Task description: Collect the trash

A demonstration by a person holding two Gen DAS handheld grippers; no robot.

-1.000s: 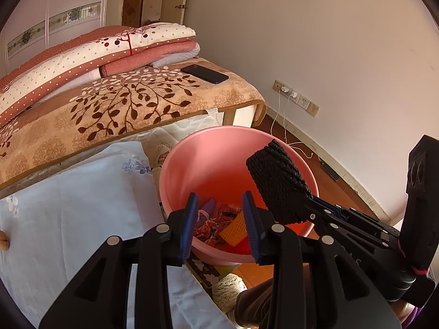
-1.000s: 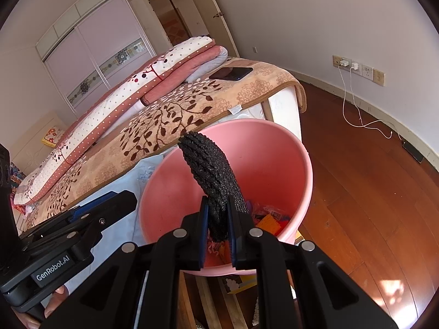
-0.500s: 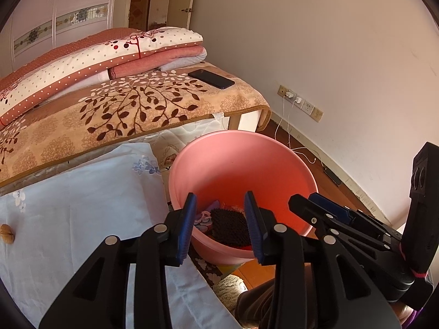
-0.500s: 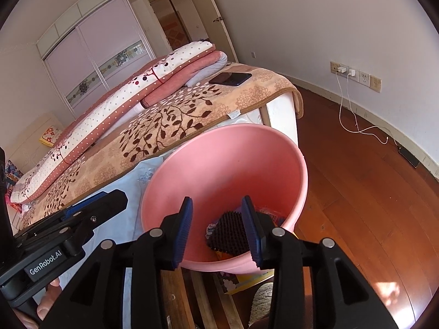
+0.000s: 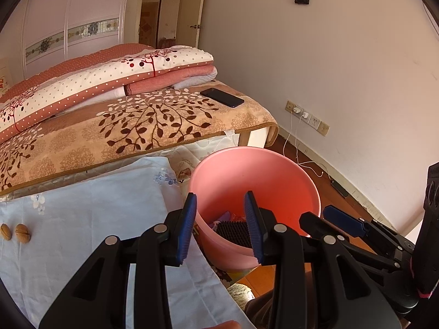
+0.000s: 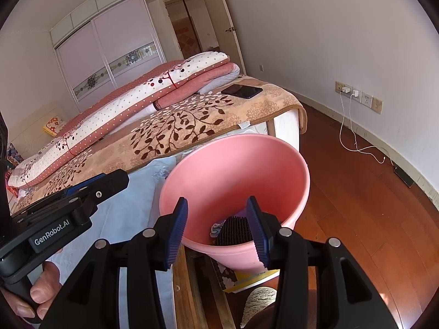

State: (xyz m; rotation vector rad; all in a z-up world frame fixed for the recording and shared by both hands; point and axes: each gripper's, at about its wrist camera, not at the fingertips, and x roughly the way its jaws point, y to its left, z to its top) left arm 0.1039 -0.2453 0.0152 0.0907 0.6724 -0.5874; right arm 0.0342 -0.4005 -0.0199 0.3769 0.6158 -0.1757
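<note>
The right tongs (image 6: 219, 227) are seen parted, having just been opening, with nothing gripped between the blue ribbed pads. The left tongs (image 5: 221, 224) are likewise held apart and empty. Directly beyond both, a black knobbly textured pad (image 6: 233, 231) is found lying inside the round pink plastic bucket (image 6: 274, 170), on top of other coloured scraps. Two brown walnuts (image 5: 15, 233) are observed on the pale blue floral cloth (image 5: 96, 205) to the left. Further back, a black smartphone (image 5: 222, 97) is noted on the beige leaf-patterned bed blanket (image 5: 137, 126).
</note>
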